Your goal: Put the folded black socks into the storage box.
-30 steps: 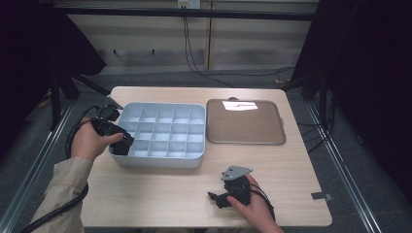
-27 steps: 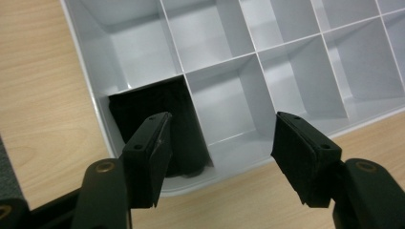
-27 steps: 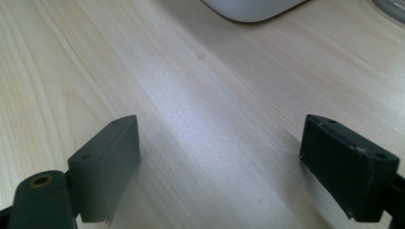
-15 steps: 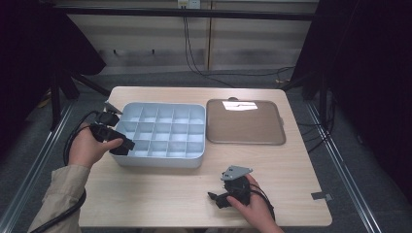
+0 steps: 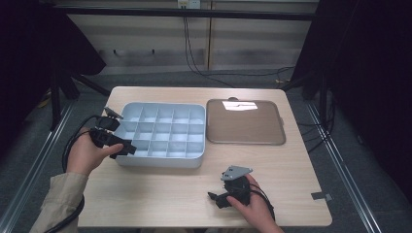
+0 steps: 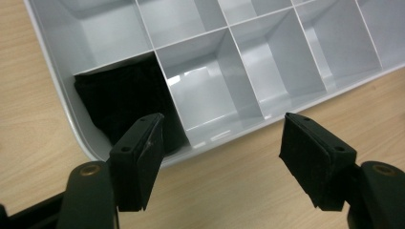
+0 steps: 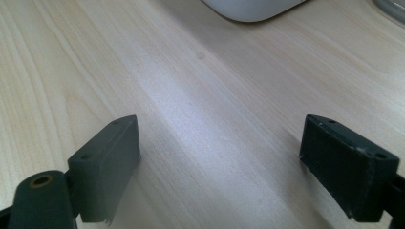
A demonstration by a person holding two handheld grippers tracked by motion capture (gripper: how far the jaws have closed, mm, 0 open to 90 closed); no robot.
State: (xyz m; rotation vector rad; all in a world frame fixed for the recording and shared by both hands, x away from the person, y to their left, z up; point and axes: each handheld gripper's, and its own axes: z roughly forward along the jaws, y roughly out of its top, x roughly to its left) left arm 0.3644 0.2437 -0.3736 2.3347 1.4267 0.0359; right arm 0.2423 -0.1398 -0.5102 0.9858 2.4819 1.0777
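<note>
A pale grey compartment tray (image 5: 160, 131) lies at the middle-left of the wooden table (image 5: 160, 194). My left gripper (image 5: 127, 148) hovers open at the tray's front-left corner. In the left gripper view its jaws (image 6: 224, 162) stand wide apart over the tray (image 6: 267, 57) rim, with nothing between them. A black soft thing (image 6: 124, 98) lies in that corner compartment. Near the table's front edge my right gripper (image 5: 214, 199) points left; in the right gripper view it (image 7: 219, 167) is open over bare wood.
A flat brown lid or tray (image 5: 245, 121) with a grey rim lies right of the compartment tray. The tray's other compartments look empty. A rounded corner of the tray (image 7: 253, 7) shows ahead of the right gripper. Cables trail off the table's left side.
The left hand has drawn back slightly toward the table's front-left corner, with its gripper still at the tray's corner. The right gripper has not moved.
</note>
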